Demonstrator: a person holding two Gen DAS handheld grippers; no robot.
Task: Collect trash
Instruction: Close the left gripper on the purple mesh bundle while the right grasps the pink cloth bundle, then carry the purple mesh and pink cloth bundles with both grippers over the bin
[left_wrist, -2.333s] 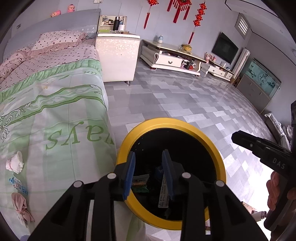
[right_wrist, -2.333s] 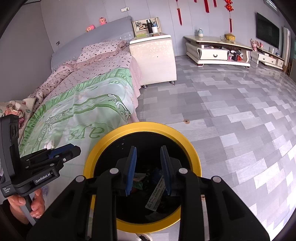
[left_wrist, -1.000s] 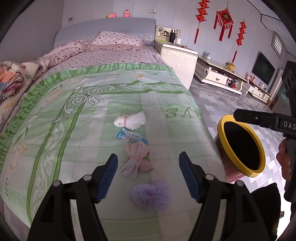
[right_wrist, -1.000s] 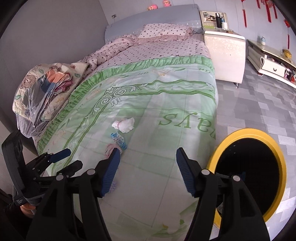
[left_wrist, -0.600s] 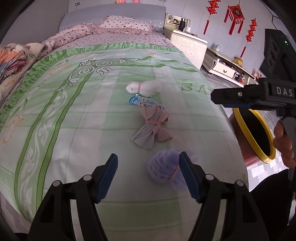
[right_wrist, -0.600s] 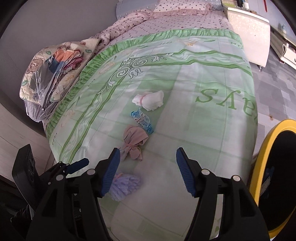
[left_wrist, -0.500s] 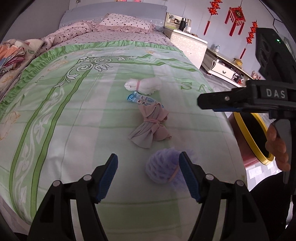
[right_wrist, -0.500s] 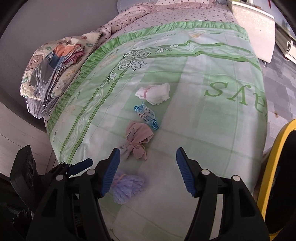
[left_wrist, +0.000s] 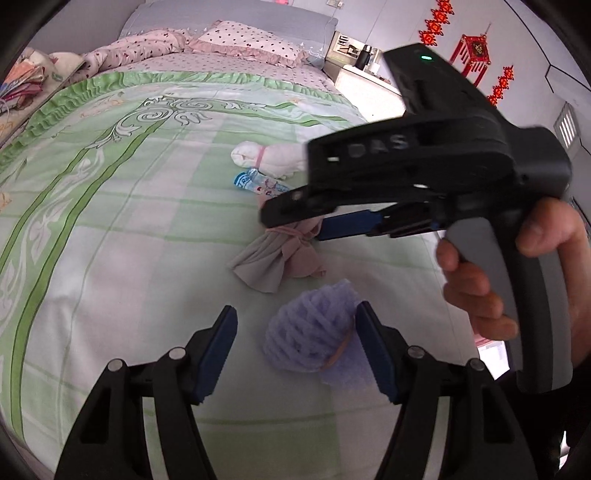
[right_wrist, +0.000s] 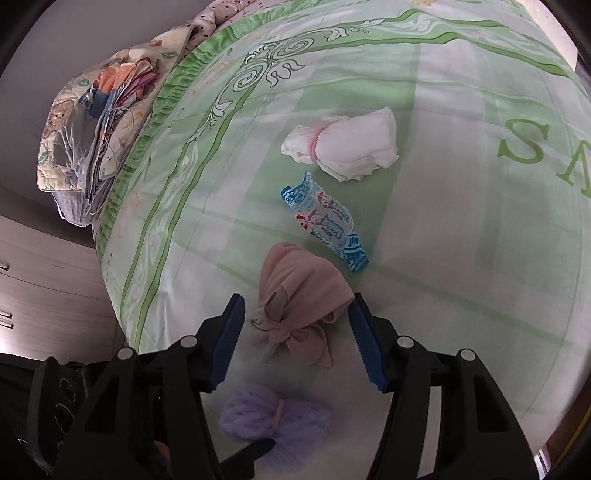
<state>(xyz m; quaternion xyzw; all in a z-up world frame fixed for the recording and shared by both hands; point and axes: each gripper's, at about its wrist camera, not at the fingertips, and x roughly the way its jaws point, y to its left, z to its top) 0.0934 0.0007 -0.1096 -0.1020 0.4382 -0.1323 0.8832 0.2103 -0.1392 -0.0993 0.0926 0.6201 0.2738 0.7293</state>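
Four bits of trash are lying in a loose line down the green bedspread (right_wrist: 461, 122), and we are lowering both tools onto the nearest two. Our left gripper (left_wrist: 295, 347) is straddling the purple foam net (left_wrist: 314, 332); its jaws have just been narrowing, the right pad is brushing the net's edge, the left pad is standing clear, so nothing is pinched yet. Our right gripper (right_wrist: 295, 336) is framing the pink cloth bundle (right_wrist: 299, 306), jaws likewise closing in but spread, the bundle loose between them. At twelve o'clock from the bundle in the right wrist view the snack wrapper (right_wrist: 325, 225) is waiting, and beyond it, further toward twelve, the white tissue wad (right_wrist: 347, 147). We are taking one soft piece in each tool, probably so both can go to the bin together. The bin itself is not showing clearly.
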